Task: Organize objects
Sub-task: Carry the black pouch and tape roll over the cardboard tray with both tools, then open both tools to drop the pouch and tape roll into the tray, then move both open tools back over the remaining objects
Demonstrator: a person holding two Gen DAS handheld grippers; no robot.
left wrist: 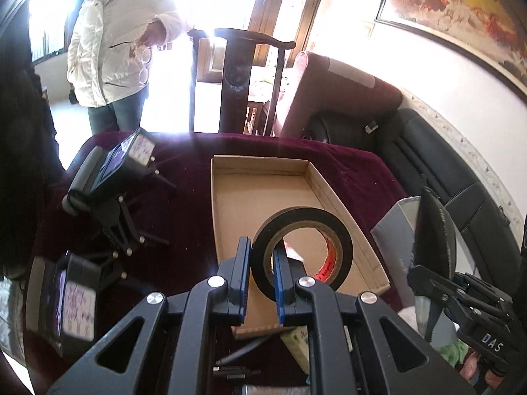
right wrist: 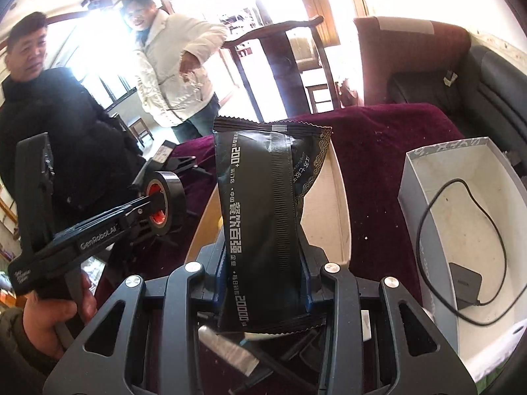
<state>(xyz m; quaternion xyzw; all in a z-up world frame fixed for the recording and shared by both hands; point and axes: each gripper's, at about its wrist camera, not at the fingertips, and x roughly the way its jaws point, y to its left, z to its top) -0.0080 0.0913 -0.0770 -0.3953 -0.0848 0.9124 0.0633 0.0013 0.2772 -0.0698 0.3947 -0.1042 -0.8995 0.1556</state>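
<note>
The left tongs (left wrist: 260,283) are closed on the wall of a black tape roll (left wrist: 301,247), which stands on edge between the blue pads, held up over the open cardboard box (left wrist: 230,197). That box lies on a table draped in dark red cloth (left wrist: 184,177) and looks bare inside. The right tongs (right wrist: 263,283) grip a black snack packet (right wrist: 263,204) upright by its lower half; the packet fills the middle of the right wrist view and hides much of the cardboard box behind it.

To the right of the cardboard box stands a white-lined grey box (right wrist: 425,177) with a black cable (right wrist: 461,204) and a dark charger (right wrist: 464,283) inside. At the left side of the table lie two spare grippers (left wrist: 108,177) with labelled screens — one near the far edge, one nearer.

Below the tongs, at the near edge, small items lie in a jumble: a silver tube (right wrist: 227,349) and a dark pen-like thing (left wrist: 240,352), mostly hidden by the gripper frames.

Beyond the table a person in a white jacket (left wrist: 115,39) stands with an arm out, glasses dangling from the hand — another in a black coat (right wrist: 49,125) stands at the left. A dark wooden chair (left wrist: 237,75) and a black sofa (left wrist: 428,151) stand behind.
</note>
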